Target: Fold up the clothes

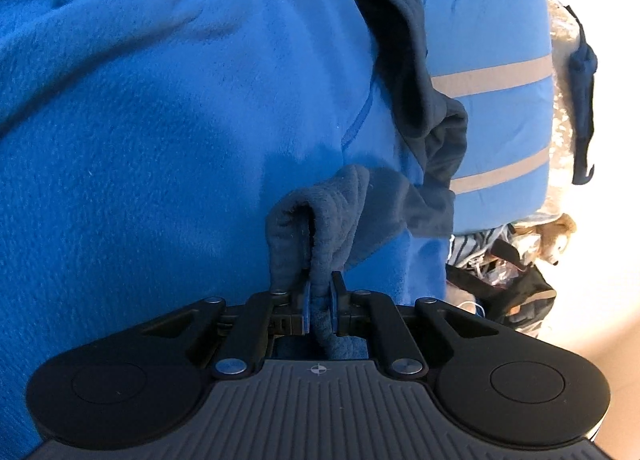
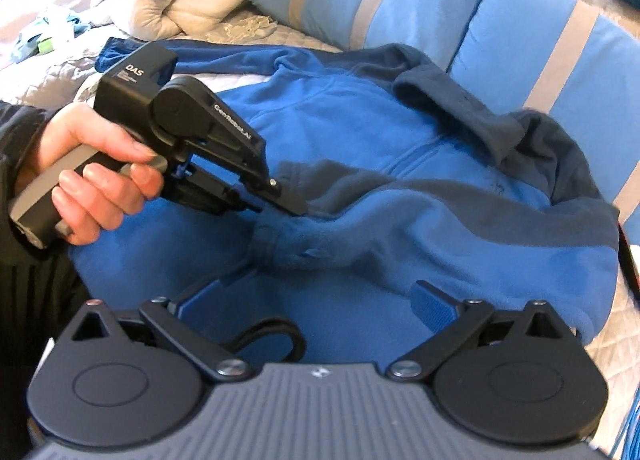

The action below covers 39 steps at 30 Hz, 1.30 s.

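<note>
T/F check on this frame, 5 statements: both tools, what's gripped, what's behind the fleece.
1. The left tool is shut on a fold of the blue fleece jacket. True.
2. The right tool is clamped on the jacket hem. False: its fingers stand wide apart above the jacket and hold nothing.
3. The gripped fabric is the jacket's dark cuff. True.
4. The jacket lies on a bare wooden table. False: it lies on a quilted bedspread.
5. Blue pillows with grey stripes lie beyond the jacket's collar. True.
</note>
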{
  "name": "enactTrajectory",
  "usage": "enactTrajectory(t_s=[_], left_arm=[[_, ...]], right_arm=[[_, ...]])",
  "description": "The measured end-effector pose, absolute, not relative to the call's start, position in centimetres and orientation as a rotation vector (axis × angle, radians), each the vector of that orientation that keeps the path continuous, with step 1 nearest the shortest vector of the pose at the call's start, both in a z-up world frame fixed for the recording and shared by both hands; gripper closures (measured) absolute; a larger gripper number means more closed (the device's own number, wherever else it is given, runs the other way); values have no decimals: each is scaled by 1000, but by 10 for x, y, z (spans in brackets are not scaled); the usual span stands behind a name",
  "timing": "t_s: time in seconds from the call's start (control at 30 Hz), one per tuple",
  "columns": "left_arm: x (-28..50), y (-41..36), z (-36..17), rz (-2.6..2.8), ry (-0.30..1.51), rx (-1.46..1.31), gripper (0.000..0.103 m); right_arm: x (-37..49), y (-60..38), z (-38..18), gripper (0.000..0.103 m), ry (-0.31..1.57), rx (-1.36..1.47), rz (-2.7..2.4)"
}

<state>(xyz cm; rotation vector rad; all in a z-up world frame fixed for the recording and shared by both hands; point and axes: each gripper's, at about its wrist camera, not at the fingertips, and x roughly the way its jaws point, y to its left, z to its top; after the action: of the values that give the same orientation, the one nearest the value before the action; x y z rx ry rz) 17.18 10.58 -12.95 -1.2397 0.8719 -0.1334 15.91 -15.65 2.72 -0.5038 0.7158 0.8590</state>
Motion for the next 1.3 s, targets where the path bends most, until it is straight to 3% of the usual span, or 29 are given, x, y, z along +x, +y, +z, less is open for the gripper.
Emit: enactTrajectory(t_s=[0.23, 0.43, 0.57, 0.77, 0.83, 0.87, 0.9, 0.93, 1.0, 1.07, 1.13, 1.17, 1.3], left_arm=[[175, 105, -130, -130, 885, -1232, 94], [174, 105, -131, -130, 885, -1242, 94], [173, 104, -130, -128, 886, -1230, 94], [173, 95, -119, -114, 879, -1120, 93], [172, 95, -118, -109, 877, -1118, 93], [172, 96, -119, -111, 877, -1124, 93], [171, 97, -119, -115, 879, -1135, 93], [172, 99, -119, -123, 889, -1150, 93], [174, 106, -115, -143, 932, -1189, 86], [173, 109, -113, -155, 935, -1225, 58], [172, 110, -113, -163, 914, -1261, 35], [171, 110, -113, -168, 904, -1279, 28], [168, 112, -112, -185, 860, -1349, 26]], right_arm=[[128, -120, 4, 6, 472, -838, 855], [106, -97, -33, 23, 203, -1292, 863], [106, -90, -48, 31, 127, -1449, 886], [112, -81, -43, 31, 121, -1577, 944], [115, -78, -41, 39, 139, -1600, 970], [116, -78, -42, 49, 145, -1612, 980], [116, -78, -43, 67, 151, -1624, 991], [116, -78, -45, 77, 158, -1636, 1002], [118, -79, -41, 80, 156, -1615, 1001], [122, -82, -33, 81, 146, -1566, 985], [126, -84, -25, 82, 136, -1517, 970], [129, -85, -20, 82, 130, -1491, 960], [141, -85, 5, 82, 144, -1354, 924]])
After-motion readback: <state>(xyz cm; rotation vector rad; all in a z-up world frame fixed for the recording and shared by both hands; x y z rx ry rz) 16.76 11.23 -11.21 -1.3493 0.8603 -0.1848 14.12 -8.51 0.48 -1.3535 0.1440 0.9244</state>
